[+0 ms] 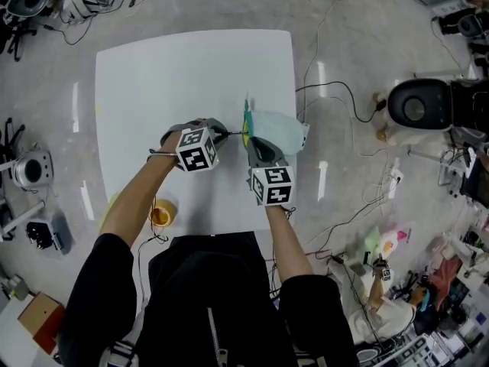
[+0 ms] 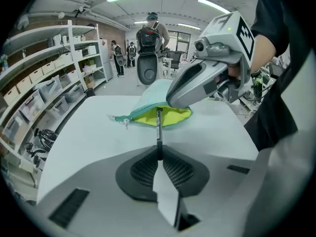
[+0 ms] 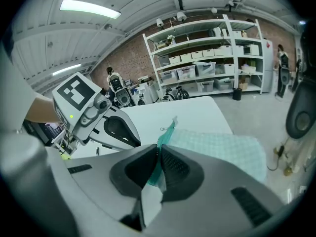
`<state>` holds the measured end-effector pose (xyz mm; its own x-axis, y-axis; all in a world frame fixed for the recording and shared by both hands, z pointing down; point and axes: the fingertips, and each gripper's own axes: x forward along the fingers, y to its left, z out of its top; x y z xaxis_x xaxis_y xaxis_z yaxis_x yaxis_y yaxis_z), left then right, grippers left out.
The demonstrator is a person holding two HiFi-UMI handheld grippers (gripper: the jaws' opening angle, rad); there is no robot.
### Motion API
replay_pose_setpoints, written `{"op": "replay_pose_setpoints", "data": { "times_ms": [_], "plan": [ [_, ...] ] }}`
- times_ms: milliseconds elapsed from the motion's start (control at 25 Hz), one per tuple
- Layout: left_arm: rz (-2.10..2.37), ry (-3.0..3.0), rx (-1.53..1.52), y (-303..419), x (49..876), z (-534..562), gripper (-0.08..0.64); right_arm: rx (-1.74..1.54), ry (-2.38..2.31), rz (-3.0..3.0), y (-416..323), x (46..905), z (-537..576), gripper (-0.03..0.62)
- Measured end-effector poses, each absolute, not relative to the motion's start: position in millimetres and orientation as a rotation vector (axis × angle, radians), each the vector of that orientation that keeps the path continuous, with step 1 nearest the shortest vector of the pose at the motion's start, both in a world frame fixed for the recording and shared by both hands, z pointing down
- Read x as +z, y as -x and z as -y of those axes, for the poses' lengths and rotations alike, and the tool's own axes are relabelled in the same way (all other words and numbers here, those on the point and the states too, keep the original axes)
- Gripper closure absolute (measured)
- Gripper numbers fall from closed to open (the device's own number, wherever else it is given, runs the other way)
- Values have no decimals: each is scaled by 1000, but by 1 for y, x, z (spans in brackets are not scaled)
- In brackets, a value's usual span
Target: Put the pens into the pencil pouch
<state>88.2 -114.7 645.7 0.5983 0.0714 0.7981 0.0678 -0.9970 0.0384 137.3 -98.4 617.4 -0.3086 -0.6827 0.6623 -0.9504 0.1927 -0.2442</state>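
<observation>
Pinched in left claw (image 2: pixel 159 149): dark pen (image 2: pixel 159 126), jaws closed down on its near end, rest sticking out toward 12 o'c in left gripper view. Far tip at yellow-lined mouth of pencil pouch (image 2: pixel 150 98); inside or just at the lip, can't tell.

Clamped in right claw (image 3: pixel 158 158): teal zipper edge of pouch, jaws together on the fabric, mouth held agape. Pale teal body of pouch spread out past the jaws toward 2 o'c in right gripper view, w/ zip pull (image 3: pixel 165 128) near far end of zipper at approx 12 o'c.

In head view: pouch lying on white surface (image 1: pixel 168 75) by its 3 o'c edge, mouth facing 9 o'c. Left claw at 9 o'c of pouch, pen roughly level btwn claw and mouth. Right claw at 6 o'c of mouth, just beside left one, apart from it.

Bare forearms (image 1: pixel 134 197) below black sleeves, one behind each claw.

Bkgd: shelving (image 3: pixel 207 58) w/ storage bins; cables (image 1: pixel 336 90) and gear on floor round the surface.
</observation>
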Motion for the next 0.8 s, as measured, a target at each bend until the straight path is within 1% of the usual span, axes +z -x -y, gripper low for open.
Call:
{"op": "replay_pose_setpoints", "data": {
  "times_ms": [800],
  "plan": [
    [-136, -2819, 1289, -129, 639, 121, 514, 884, -1491, 2114, -131, 608, 102, 555]
  ]
}}
